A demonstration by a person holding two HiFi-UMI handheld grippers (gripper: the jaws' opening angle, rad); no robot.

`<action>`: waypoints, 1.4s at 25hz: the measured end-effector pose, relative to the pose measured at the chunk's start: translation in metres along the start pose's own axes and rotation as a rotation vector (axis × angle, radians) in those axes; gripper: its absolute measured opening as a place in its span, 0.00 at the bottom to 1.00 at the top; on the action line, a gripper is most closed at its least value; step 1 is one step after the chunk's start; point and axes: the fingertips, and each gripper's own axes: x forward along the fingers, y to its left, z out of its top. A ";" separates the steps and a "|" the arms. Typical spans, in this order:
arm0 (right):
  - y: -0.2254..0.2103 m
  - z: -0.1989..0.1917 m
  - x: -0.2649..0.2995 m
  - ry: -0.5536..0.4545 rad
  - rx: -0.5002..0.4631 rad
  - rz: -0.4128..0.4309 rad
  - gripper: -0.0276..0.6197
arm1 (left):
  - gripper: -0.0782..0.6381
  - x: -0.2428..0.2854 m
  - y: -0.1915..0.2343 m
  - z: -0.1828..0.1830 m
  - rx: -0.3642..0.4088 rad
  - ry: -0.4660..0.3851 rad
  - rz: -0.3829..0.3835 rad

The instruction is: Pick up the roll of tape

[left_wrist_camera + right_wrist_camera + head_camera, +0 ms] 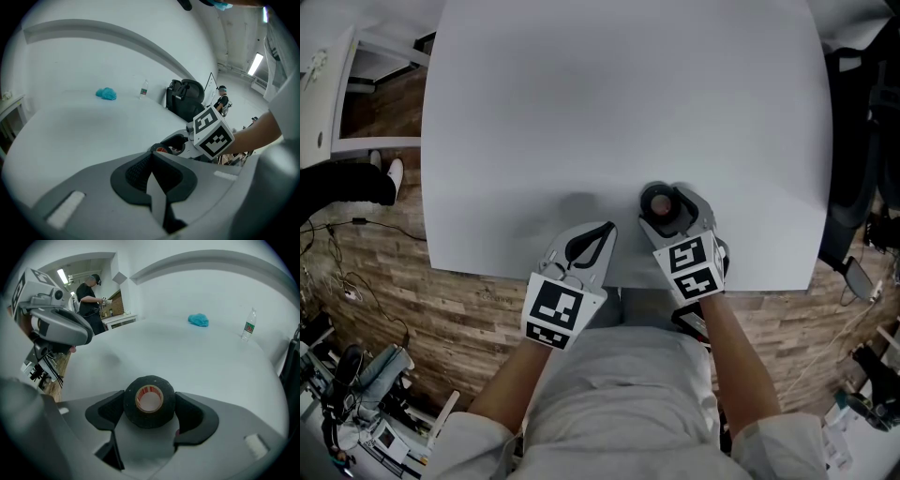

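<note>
My right claw [150,404] stands wide, and its two dark ribbed pads [107,412] lie against opposite sides of a roll of black tape [149,423], so I have it clasped between them. The roll is a thick, squat ring with a matt, faintly speckled black outer wrap. Its pale cardboard core carries red print round the inner edge, and the hole faces up towards me. As far as I can tell, it lies flat on the plain white table [619,94]. From the head view it sits near the table's front edge and to the right of the middle, just ahead of the marker cube [689,265] on that claw. My left claw [152,159] hangs just beside it to the left, over the same front edge. Its dark pads are brought together with nothing between them, and the rim of the roll peeps past its tip. Far back on the table lie a crumpled blue cloth [198,320] and a small clear bottle [249,324].
</note>
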 end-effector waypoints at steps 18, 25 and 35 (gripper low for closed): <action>0.001 0.000 -0.007 -0.018 0.047 0.027 0.56 | 0.13 -0.002 -0.001 0.006 0.011 -0.007 0.001; 0.002 0.003 -0.019 -0.027 0.047 0.029 0.56 | 0.13 -0.003 -0.004 0.015 0.025 -0.025 0.004; 0.000 0.019 -0.047 -0.070 0.037 0.015 0.56 | 0.13 -0.013 -0.014 0.036 0.037 -0.073 0.013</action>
